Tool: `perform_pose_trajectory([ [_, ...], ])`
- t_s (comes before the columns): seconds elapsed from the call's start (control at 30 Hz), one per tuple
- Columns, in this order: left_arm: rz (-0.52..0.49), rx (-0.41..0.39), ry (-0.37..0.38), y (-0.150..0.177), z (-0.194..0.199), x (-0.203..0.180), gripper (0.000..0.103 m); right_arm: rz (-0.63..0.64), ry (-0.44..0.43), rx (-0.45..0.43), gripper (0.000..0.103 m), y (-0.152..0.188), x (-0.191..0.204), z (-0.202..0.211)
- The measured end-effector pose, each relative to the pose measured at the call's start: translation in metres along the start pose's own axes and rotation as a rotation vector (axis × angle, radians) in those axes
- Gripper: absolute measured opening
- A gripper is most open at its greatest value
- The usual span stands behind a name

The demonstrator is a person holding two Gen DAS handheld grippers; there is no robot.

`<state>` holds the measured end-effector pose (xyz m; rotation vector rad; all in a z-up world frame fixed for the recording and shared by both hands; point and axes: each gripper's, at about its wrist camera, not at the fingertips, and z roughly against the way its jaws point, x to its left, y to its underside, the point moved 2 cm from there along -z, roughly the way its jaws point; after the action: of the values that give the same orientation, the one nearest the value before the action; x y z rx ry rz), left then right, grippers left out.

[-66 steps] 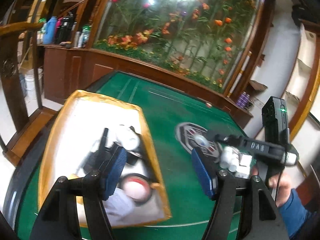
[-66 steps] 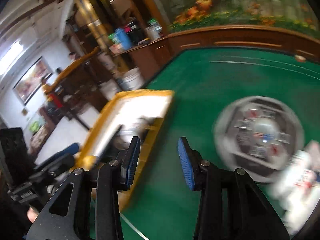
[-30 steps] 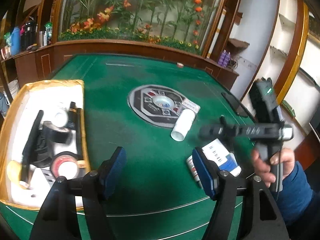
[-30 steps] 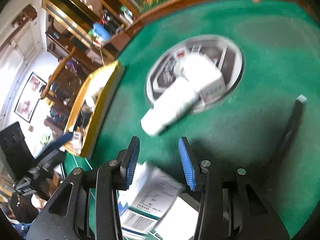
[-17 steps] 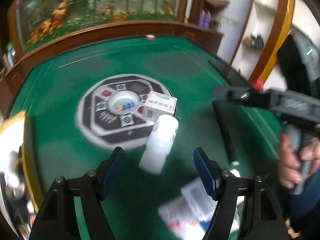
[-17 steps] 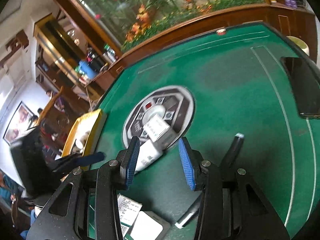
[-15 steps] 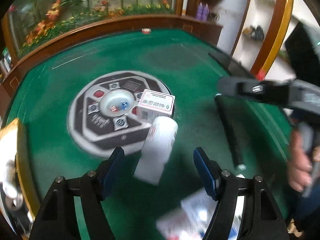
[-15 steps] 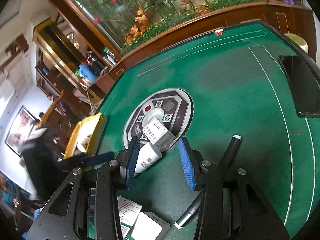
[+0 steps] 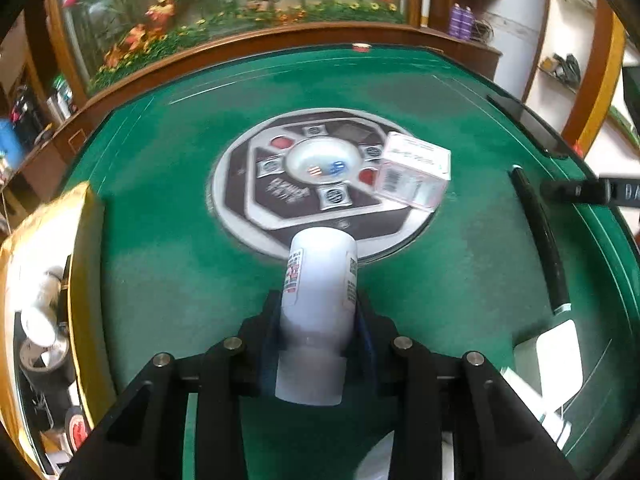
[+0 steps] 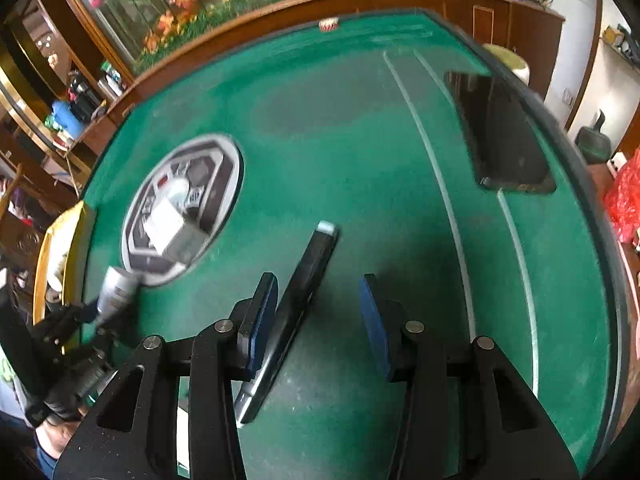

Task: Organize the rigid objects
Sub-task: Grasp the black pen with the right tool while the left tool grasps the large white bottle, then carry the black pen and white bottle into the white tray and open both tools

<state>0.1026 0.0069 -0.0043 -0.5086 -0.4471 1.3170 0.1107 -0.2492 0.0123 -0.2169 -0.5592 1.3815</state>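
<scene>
While clamped between the blue pads of the left tongs (image 9: 318, 330), white bottle (image 9: 318, 300) with printed labels down both sides, base pointing ahead toward the round grey-and-black centre panel (image 9: 280, 196) of the green worktop (image 9: 160, 264). Far left of those tongs, gold-rimmed tray (image 9: 86, 280) with a white inside, holding rolls of black tape, a white cup-like piece and other dark items too blurred to name. Ahead and right, a pale carton (image 9: 414, 176) resting on the panel's edge; further right, a long black pen-like stick (image 9: 540, 240) flat on the felt; low right, white boxes (image 9: 548, 356). Right tongs (image 10: 318, 316) spread wide, gripping nothing, tilted down over the worktop, with the same black stick (image 10: 304, 280) lying just inside the left finger and running ahead between both. Beyond and right of these tongs, a dark phone (image 10: 504, 136) flat near the worktop's edge.
</scene>
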Motion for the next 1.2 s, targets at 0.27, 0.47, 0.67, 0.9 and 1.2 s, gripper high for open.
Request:
perform_pose_trajectory([
  [0.27, 0.015, -0.025, 0.017, 0.0, -0.002, 0.0, 0.036, 0.268, 0.092, -0.015, 0.018, 0.024, 0.041, -0.019],
  [0.47, 0.015, -0.045, 0.016, 0.002, -0.001, 0.008, 0.036, 0.319, 0.034, -0.039, 0.014, 0.027, 0.054, -0.021],
  [0.67, 0.03, -0.053, 0.03, 0.001, -0.001, 0.01, 0.035, 0.295, -0.042, -0.113, 0.014, 0.023, 0.053, -0.009],
  [0.9, 0.058, -0.109, 0.07, -0.002, 0.008, 0.012, 0.035, 0.257, -0.095, -0.127, 0.014, 0.021, 0.052, -0.004],
  [1.2, 0.087, -0.175, 0.102, -0.007, 0.026, 0.013, 0.035, 0.232, -0.195, -0.155, 0.014, 0.023, 0.054, 0.007],
])
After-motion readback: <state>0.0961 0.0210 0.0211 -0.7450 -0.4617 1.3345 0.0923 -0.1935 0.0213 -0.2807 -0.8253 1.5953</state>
